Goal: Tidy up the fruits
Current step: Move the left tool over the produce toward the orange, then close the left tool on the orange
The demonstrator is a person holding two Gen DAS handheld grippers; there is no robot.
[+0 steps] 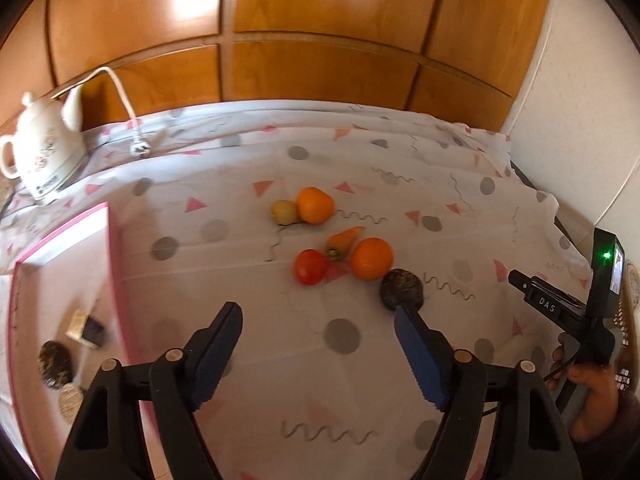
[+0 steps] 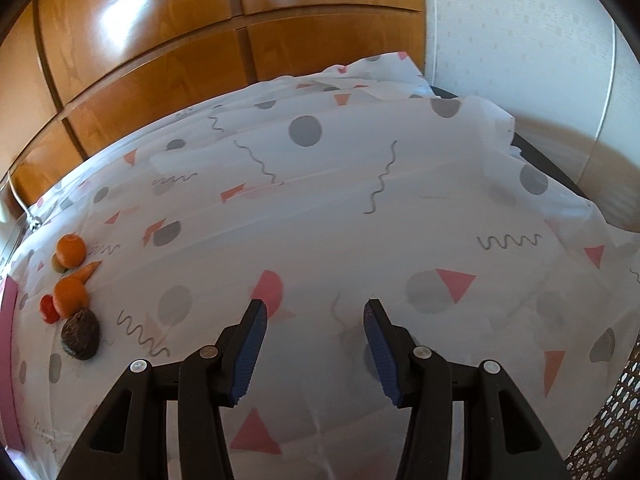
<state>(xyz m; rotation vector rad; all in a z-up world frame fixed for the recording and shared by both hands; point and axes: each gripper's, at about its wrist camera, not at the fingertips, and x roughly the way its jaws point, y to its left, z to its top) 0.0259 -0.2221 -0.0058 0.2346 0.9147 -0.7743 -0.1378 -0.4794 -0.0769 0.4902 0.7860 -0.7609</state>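
Note:
On the patterned cloth lie two oranges [image 1: 315, 205] [image 1: 371, 259], a red tomato [image 1: 310, 266], a small carrot [image 1: 344, 239], a pale yellowish fruit [image 1: 285, 212] and a dark brown rough fruit [image 1: 402, 289]. My left gripper [image 1: 317, 310] is open just short of this cluster, its right fingertip next to the dark fruit, with nothing between the fingers. In the right wrist view the dark fruit [image 2: 80, 335] and the nearer orange [image 2: 70, 297] sit far left. My right gripper [image 2: 315, 304] is open over bare cloth.
A pink-rimmed box [image 1: 116, 280] at the left holds a similar dark fruit [image 1: 56, 364] and small items. A white kettle [image 1: 44, 156] with its cord stands back left. Wooden cabinet doors [image 1: 320, 20] run behind the table. A person's hand [image 1: 592, 392] holds the other gripper at the right.

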